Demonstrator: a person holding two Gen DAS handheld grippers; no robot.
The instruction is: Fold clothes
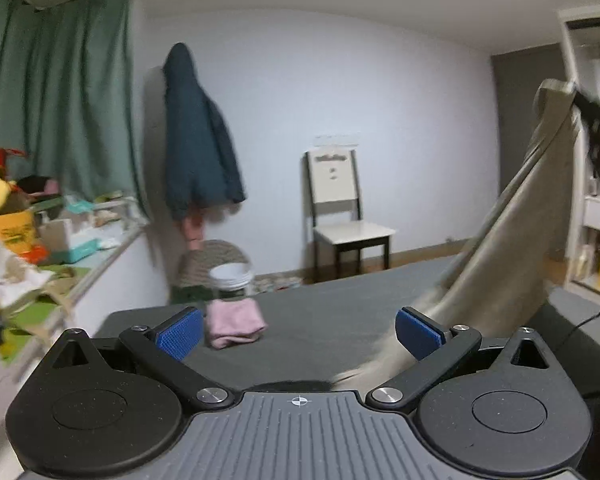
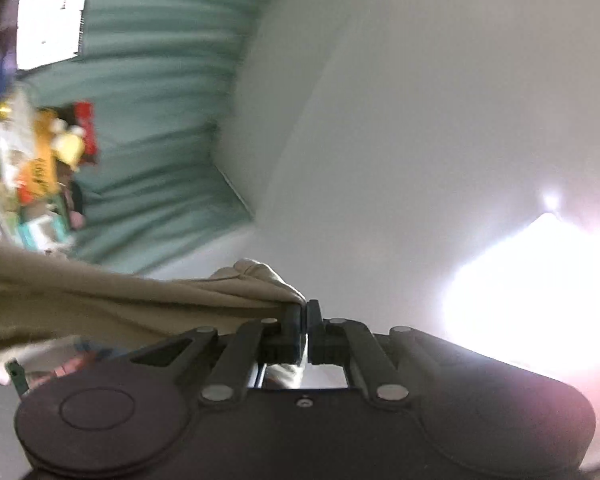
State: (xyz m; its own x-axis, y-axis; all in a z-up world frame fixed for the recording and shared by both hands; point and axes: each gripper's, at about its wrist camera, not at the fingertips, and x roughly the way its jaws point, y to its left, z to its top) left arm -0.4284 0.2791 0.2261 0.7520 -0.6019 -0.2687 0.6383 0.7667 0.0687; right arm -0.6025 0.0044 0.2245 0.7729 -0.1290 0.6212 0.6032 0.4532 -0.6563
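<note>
left wrist view low over bed (image 1: 319, 320), facing wall, right wrist view tilted ceilingward, blurred, perhaps sharing curtain (image 2: 160, 120)

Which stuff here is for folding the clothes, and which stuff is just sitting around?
For the folding:
- beige garment, pinched and lifted by the right gripper
- left gripper, open, holding nothing
- folded pink cloth on the grey bed

Just sitting around:
- dark jacket on the wall
- white chair
- green curtain
- cluttered shelf
</note>
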